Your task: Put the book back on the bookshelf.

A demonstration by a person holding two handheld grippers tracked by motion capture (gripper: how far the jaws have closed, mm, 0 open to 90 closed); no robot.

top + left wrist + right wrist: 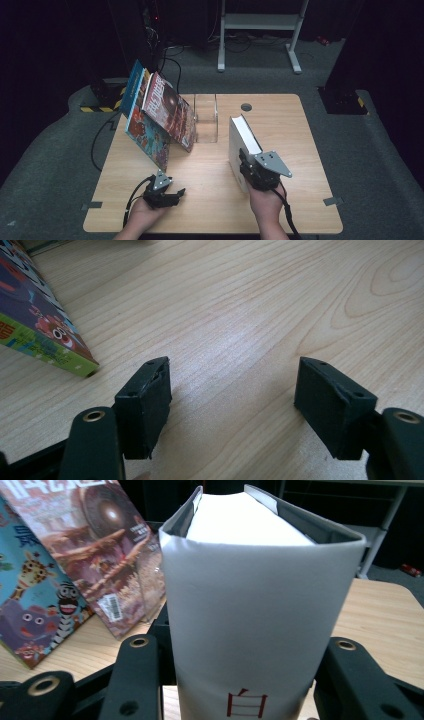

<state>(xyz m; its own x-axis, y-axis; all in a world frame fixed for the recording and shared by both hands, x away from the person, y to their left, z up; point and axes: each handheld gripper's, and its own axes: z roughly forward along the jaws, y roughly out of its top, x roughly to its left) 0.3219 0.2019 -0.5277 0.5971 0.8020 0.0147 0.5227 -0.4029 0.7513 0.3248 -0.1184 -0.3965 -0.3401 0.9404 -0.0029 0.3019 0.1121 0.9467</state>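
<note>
R tongs (250, 167) clamped on thick white book (241, 145), jaws on both covers near the spine; book stands upright on its edge, on the table (280, 200) right of centre, page block facing up/right in high view. In R gripper view the white book (250, 630) sits between the two black jaws, spine toward cam w/ a red character low on it, pages white at top. Person's R hand (267, 202) holds the tongs from below.

L tongs (167, 195) released, jaws wide apart, nothing between them; low over the table near front-left edge, well apart from the white book. L gripper view: bare wood betw. the jaws, corner of a colourful kids' book (40, 325) at upper left, not touched.

Back-left of table: blue picture book (145, 125) and a reddish-brown magazine (170, 110) leaning tilted, magazine in front, resting against a clear acrylic bookend (206, 120). The bookend sits betw. the leaning pair and the white book, not touching the latter. Small round grommet hole (246, 107) in table behind the white book. Metal stand (260, 30) on floor beyond table.
</note>
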